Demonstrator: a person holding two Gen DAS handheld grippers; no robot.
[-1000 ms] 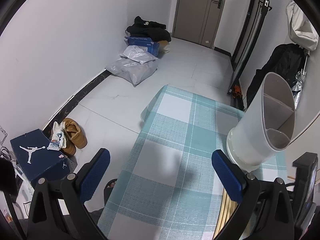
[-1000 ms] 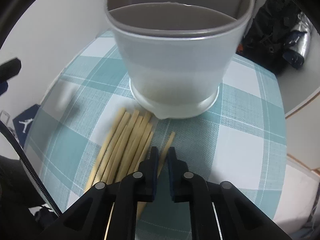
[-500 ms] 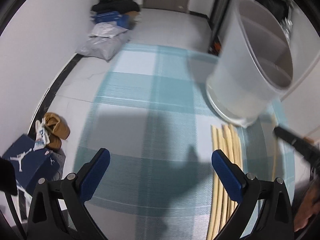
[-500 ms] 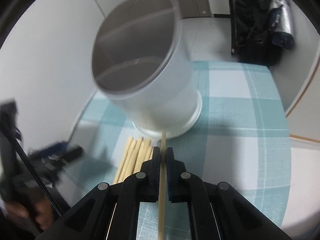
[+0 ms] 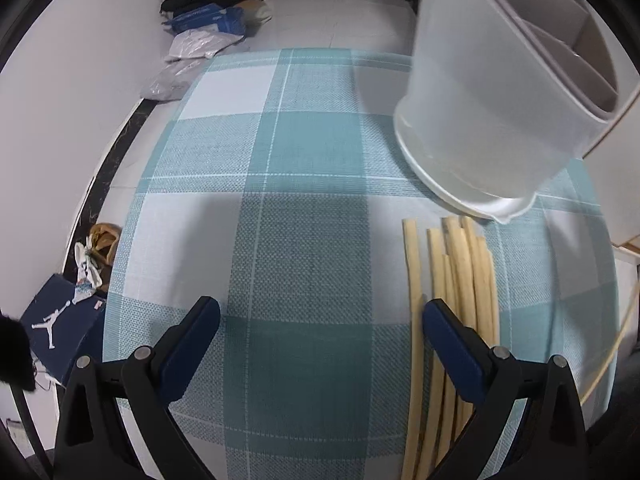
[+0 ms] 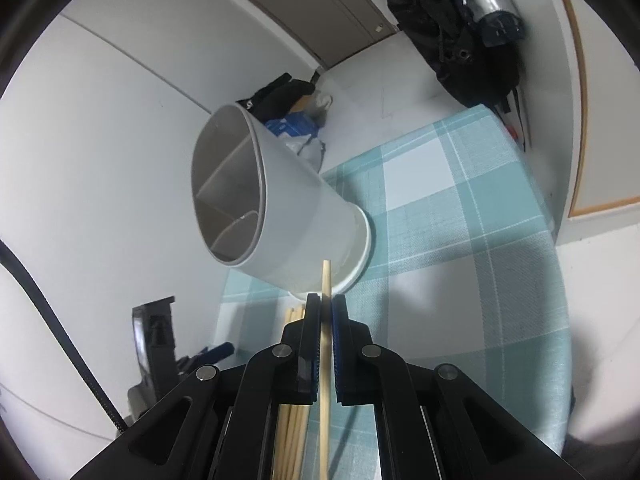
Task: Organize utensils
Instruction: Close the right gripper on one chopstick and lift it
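The worktop (image 5: pixel 304 208), covered in a teal and white checked cloth, fills the left wrist view, which alone shows the shoe box (image 5: pixel 60 332) and shoes (image 5: pixel 100 240) on the floor at 9 o'clock and the bags (image 5: pixel 192 52) at 11 o'clock. The right wrist view alone shows the dark jacket (image 6: pixel 460 32) hanging at 1 o'clock. The white divided holder (image 5: pixel 492 108) stands on the cloth at 2 o'clock in the left view; the right view looks into its compartments. A bundle of chopsticks (image 5: pixel 460 280) lies flat just in front of the holder's base, long axes running from 6 toward 12 o'clock. The left hand-held gripper (image 5: pixel 320 328) is spread wide and holds nothing, its right finger over the bundle. The right hand-held gripper (image 6: pixel 326 316) is clenched on a single chopstick (image 6: pixel 325 280), lifted off the cloth, its tip pointing to 12 o'clock at the holder's base.
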